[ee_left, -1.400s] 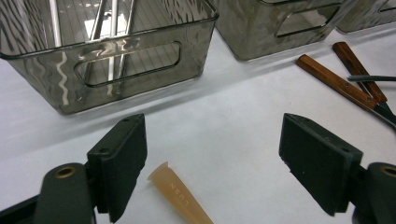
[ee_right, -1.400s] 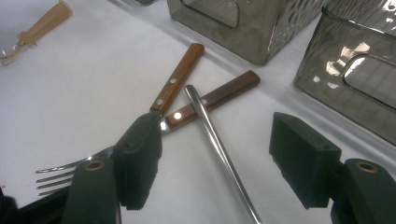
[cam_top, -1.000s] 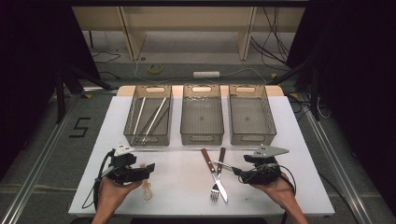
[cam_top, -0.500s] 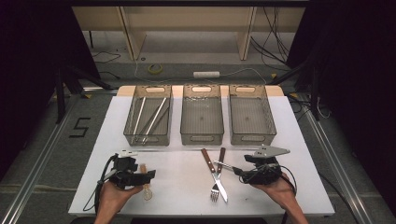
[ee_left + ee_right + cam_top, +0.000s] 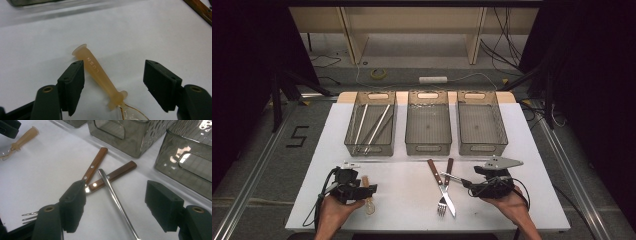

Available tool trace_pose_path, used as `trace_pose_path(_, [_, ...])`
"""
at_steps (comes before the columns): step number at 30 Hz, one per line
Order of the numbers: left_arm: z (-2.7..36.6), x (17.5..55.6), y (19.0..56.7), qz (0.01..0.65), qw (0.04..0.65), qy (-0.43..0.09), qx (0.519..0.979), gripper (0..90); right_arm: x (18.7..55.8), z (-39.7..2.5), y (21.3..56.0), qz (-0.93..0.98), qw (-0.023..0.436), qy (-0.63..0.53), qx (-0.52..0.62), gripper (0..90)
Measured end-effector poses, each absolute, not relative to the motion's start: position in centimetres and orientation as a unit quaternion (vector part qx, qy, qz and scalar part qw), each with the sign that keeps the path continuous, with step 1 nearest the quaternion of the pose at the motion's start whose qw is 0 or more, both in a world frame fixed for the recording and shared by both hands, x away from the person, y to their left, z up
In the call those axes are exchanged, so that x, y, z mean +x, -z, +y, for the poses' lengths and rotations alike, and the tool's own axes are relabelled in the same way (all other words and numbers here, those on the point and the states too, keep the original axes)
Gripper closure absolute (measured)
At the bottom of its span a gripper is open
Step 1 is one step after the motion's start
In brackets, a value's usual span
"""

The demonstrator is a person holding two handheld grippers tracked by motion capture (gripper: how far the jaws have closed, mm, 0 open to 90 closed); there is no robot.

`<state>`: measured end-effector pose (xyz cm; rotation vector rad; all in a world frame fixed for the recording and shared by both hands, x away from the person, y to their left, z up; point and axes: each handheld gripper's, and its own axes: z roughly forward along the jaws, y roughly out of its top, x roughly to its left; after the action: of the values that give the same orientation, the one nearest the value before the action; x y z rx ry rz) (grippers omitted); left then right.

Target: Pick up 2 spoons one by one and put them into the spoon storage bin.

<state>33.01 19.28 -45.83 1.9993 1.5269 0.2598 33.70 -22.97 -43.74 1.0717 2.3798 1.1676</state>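
Since a moment earlier the left gripper (image 5: 368, 190) had edged slightly toward the person's side of the table (image 5: 407, 210), while the right gripper (image 5: 451, 178) had hardly shifted at all. From where I stood, the left one's jaws were spread wide and released, and the amber plastic spoon (image 5: 100, 75) lay flat on the table between them, its handle running slantwise and passing just beside the left-hand jaw in the left gripper view, well clear of the other. Its clear bowl sat at the near end, close to the gripper's body. The right gripper's jaws also stood apart, holding nothing. A slim metal handle (image 5: 115, 197) ran up between them, lying across the wooden-handled knife (image 5: 113, 175) and fork (image 5: 93, 167), which crossed each other on the white surface. The leftward jaw stood over that crossing. Three grey bins (image 5: 428, 146) stood in a row farther back, the left bin (image 5: 371, 147) holding long pale sticks (image 5: 377, 125).
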Motion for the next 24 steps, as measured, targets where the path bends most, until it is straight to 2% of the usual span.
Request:
trace_pose_path(8, [19.1, 33.5, 46.3, 0.574, 0.283, -0.089, 0.763, 37.1, 33.5, -22.7, 43.7, 0.824, 0.142, -0.404, 0.371, 34.2])
trace_pose_path(24, [18.6, 34.1, 47.0, 0.57, 0.248, -0.102, 0.776, 43.4, 33.4, -22.7, 43.7, 0.825, 0.143, -0.403, 0.369, 34.3])
